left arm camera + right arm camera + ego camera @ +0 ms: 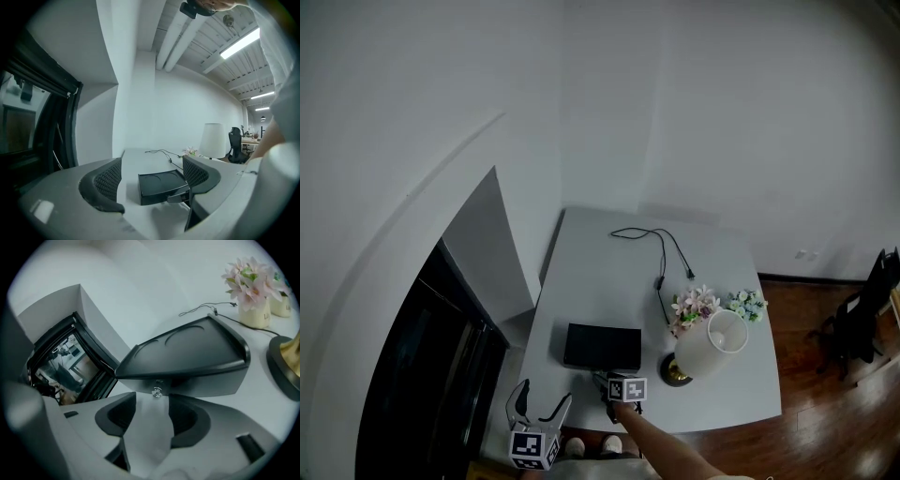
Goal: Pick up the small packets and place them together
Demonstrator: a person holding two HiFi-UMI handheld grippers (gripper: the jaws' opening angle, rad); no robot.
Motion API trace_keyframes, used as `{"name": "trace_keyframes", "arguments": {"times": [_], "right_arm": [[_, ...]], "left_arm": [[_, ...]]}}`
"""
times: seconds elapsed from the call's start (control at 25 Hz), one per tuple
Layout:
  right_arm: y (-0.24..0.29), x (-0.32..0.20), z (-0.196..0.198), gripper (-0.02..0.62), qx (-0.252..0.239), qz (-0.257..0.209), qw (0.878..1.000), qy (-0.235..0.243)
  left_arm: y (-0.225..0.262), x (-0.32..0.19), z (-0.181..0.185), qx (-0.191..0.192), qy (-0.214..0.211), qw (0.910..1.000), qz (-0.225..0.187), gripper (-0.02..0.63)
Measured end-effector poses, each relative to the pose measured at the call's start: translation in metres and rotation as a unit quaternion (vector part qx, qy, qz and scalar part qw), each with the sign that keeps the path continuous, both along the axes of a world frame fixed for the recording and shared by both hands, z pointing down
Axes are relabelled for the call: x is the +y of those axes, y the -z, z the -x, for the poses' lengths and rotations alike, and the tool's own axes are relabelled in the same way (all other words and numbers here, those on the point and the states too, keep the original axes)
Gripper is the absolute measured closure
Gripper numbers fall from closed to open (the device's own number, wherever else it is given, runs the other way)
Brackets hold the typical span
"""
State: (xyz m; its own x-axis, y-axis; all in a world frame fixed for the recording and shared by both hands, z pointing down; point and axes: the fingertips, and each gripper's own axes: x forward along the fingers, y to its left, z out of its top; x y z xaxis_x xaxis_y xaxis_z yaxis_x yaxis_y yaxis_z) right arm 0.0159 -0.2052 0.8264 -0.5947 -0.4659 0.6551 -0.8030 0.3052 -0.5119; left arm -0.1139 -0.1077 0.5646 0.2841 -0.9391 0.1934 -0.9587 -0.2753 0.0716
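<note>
Right claw (152, 412) clamped on a white packet (145, 441), just in front of the black box (187, 357) on the bench (609, 272). Left claw (152, 180) jaws apart, empty, at the bench's near corner.

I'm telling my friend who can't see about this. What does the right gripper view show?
The right gripper pinches a white packet between its jaws, just in front of a black box with a small silver knob. Behind, on the white table, are pink flowers, a thin cable and a lamp base.
</note>
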Motion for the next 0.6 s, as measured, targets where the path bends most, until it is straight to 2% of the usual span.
{"name": "trace_keyframes", "arguments": {"times": [0.12, 0.24, 0.32, 0.4, 0.44, 0.6], "right_arm": [[-0.006, -0.007, -0.001, 0.382, -0.019, 0.024, 0.999, -0.026], [-0.013, -0.011, -0.005, 0.47, -0.043, 0.048, 0.996, -0.058], [-0.016, -0.011, 0.0, 0.471, -0.066, 0.068, 0.994, -0.059], [-0.016, -0.014, 0.005, 0.476, -0.078, 0.07, 0.993, -0.058], [-0.015, -0.014, 0.006, 0.52, -0.08, 0.067, 0.993, -0.057], [-0.012, -0.01, 0.005, 0.527, -0.068, 0.051, 0.995, -0.042]], "left_arm": [[-0.001, 0.001, 0.005, -0.002, 0.011, 0.9999, 0.005, 0.215], [-0.003, 0.001, 0.011, 0.005, 0.019, 0.9997, 0.011, 0.215], [-0.006, 0.001, 0.014, 0.011, 0.023, 0.9996, 0.015, 0.215], [-0.007, 0.0, 0.016, 0.014, 0.026, 0.9994, 0.017, 0.215], [-0.008, 0.0, 0.017, 0.015, 0.027, 0.9994, 0.018, 0.215], [-0.011, 0.0, 0.019, 0.019, 0.026, 0.9992, 0.021, 0.215]]}}
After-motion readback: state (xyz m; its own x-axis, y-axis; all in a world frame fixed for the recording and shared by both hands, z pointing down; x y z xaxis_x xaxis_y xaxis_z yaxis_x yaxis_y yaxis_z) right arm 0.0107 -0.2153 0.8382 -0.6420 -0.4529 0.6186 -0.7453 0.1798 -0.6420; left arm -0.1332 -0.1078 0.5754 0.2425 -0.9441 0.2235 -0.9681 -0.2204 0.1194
